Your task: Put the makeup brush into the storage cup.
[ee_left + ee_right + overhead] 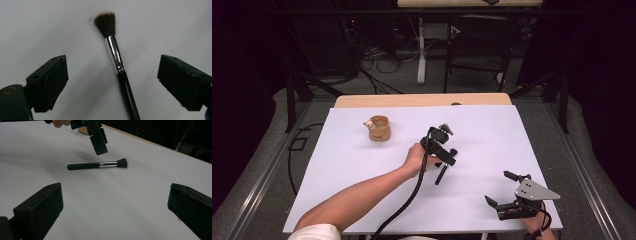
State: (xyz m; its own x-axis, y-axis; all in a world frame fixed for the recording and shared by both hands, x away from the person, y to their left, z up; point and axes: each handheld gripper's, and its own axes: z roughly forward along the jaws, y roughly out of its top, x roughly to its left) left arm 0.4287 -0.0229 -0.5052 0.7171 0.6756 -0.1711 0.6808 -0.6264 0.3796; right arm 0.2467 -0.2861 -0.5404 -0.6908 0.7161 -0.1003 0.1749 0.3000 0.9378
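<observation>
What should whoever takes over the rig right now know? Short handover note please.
Left claw: open, poised over the black-handled makeup brush with silver ferrule, jaws either side, not touching.
Right claw: open, holding nothing, near the table's right front corner.
Brush lies flat mid-table on the white sheet; small tan wooden cup stands far left.
Done: approach. Left: close, lift, probably put it in the cup.

Black claw [501, 189] with grey three-cornered plate, trailing black cable.

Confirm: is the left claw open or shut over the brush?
Open. In the left gripper view, the left claw has its jaws spread wide either side of the brush, which lies flat on the table, untouched.
</observation>
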